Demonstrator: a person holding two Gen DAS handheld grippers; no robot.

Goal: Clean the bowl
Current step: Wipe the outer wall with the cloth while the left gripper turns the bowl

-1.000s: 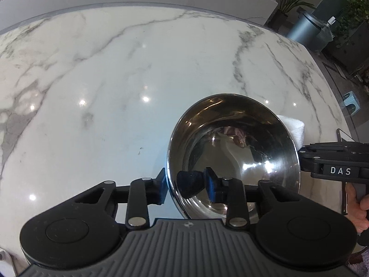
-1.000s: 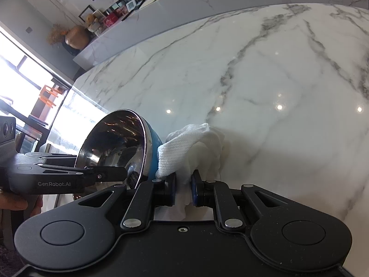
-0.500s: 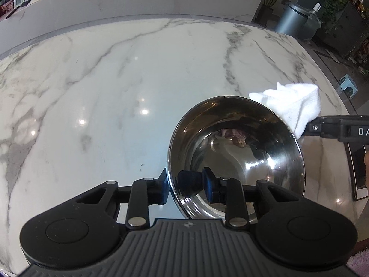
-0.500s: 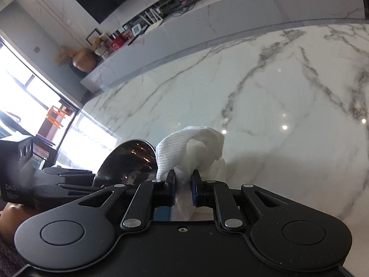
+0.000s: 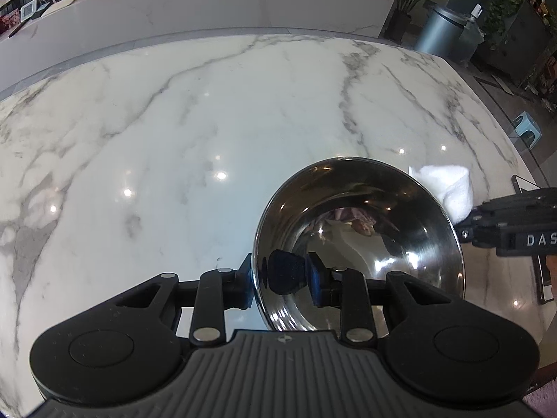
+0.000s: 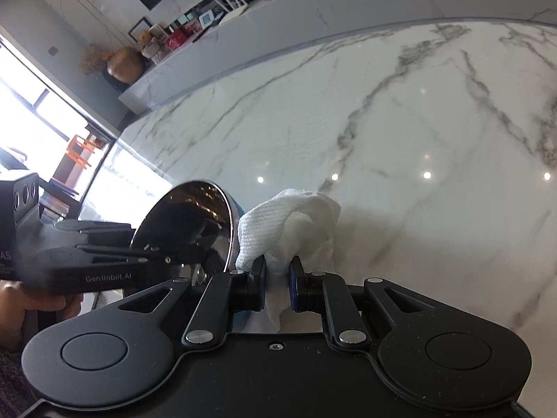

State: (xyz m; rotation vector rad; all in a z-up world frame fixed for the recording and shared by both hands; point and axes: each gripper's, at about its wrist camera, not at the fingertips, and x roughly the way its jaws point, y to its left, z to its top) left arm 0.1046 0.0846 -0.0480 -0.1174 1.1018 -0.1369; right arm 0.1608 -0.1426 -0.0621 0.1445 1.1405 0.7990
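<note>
Where the left tongs stand: left tongs (image 5: 280, 276) clamp the near rim of the bowl (image 5: 358, 244), one finger outside the wall, the other inside; seen from the right wrist view they reach in from the left (image 6: 167, 261), a hand (image 6: 31, 301) behind them.
Left tongs, state: closed on the bowl's rim, pads against the metal on both sides.
Bowl, place: held off the counter (image 5: 209, 122) and tilted, opening turned toward the left wrist camera; from the right wrist view it stands nearly on edge (image 6: 195, 223).
Bowl, make: polished steel inside, mirror-bright, a strip of blue outer wall showing along its right edge in the right wrist view.
Bowl, inside: only reflections to be made out; whether dirt is there cannot be told.
Cloth, place: white cloth (image 6: 296, 223) bunched just beside the bowl's outer wall, on its right; whether it touches the wall cannot be told.
Cloth, from the left wrist view: a white corner (image 5: 449, 188) showing past the bowl's far right rim.
Right tongs, state: right tongs (image 6: 277, 280) closed on the cloth, the fabric pinched in the narrow gap and bulging above and below.
Right tongs, place: coming in from the right edge of the left wrist view (image 5: 468, 223), beyond the bowl.
Counter: white marble with grey veins, glossy, spotted with lamp reflections.
</note>
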